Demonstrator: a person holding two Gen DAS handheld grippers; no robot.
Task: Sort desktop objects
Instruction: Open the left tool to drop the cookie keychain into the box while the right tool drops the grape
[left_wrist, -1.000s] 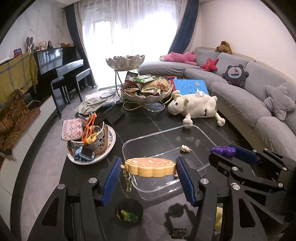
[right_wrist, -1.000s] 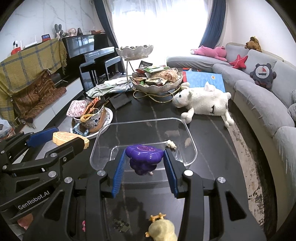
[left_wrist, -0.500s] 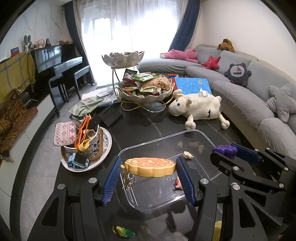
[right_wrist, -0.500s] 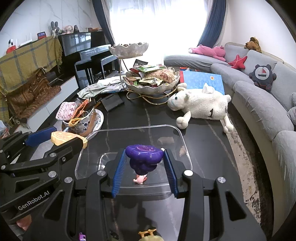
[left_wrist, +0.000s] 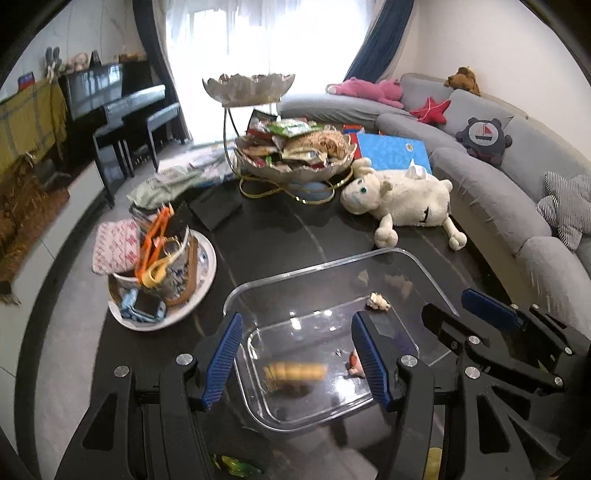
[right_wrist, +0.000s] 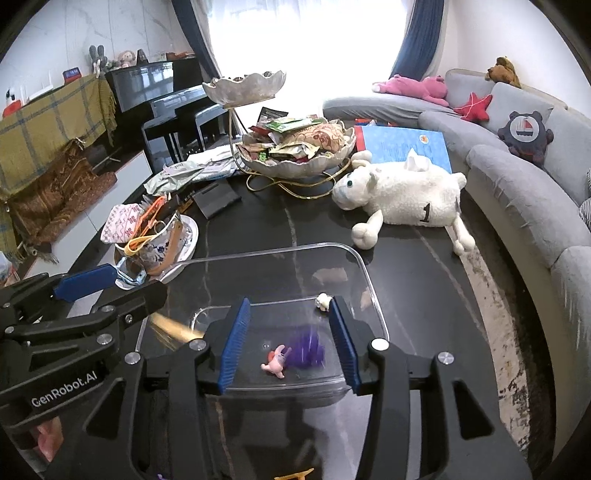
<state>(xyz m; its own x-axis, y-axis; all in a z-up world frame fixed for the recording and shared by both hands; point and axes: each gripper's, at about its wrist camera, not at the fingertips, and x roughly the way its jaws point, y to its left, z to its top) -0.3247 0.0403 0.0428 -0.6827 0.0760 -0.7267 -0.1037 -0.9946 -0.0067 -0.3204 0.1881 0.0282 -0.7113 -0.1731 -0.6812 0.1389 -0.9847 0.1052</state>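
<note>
The black marble tabletop (left_wrist: 280, 236) is seen w/ a grey sofa (left_wrist: 491, 184) curving along its right edge. A white plush sheep (right_wrist: 402, 199) is laid near the far right edge, and a two-tier snack stand (left_wrist: 291, 155) is parked at the far end. A plate piled w/ a mug and odds n ends (left_wrist: 162, 280) is set by the left edge.

A clear plastic bin (left_wrist: 332, 332) is placed at the near middle of the tabletop, both grippers held above it. The left gripper (left_wrist: 295, 354) is seen spread, nothing pinched. The orange cookie-shaped keychain (left_wrist: 295, 371) is caught as a blur below the pads, inside the bin. The right gripper (right_wrist: 288, 339) is spread too, its jaws having just been opening, w/ the purple toy (right_wrist: 308, 349) blurred between and under the pads, not gripped, inside the bin. A small pink figure (right_wrist: 277, 363) is lying on the bin floor right beside it, and a tiny white figure (right_wrist: 323, 301) is sat at the bin's far side.
</note>
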